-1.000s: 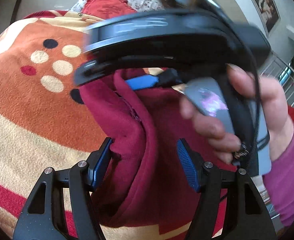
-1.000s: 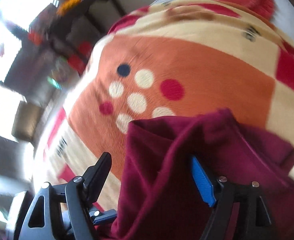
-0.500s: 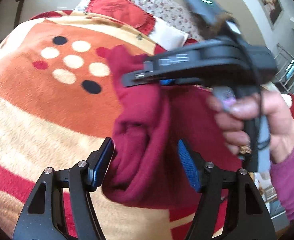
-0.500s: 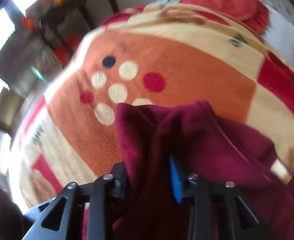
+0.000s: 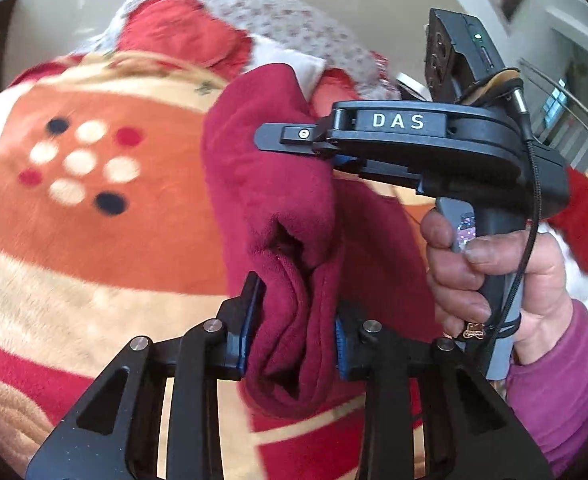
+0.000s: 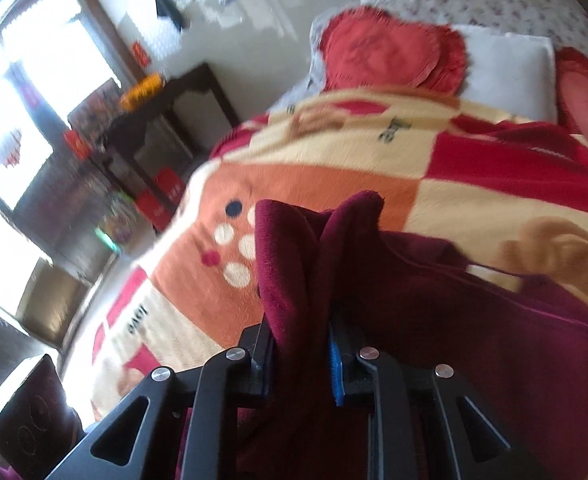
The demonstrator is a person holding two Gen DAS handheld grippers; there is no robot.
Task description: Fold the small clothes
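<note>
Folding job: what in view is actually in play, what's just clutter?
In play:
- maroon garment, bunched, pinched by both grippers
- left gripper, jaws just closing, cloth between them
- right gripper, jaws just closing, cloth between them
- blanket, the work surface under the garment

Clutter:
- red cushion
- white pillow
- dark table beside the bed

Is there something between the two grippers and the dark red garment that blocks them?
Nothing visible does. The left gripper and the right gripper have just closed and each pinches a bunched fold of the dark red garment.
</note>
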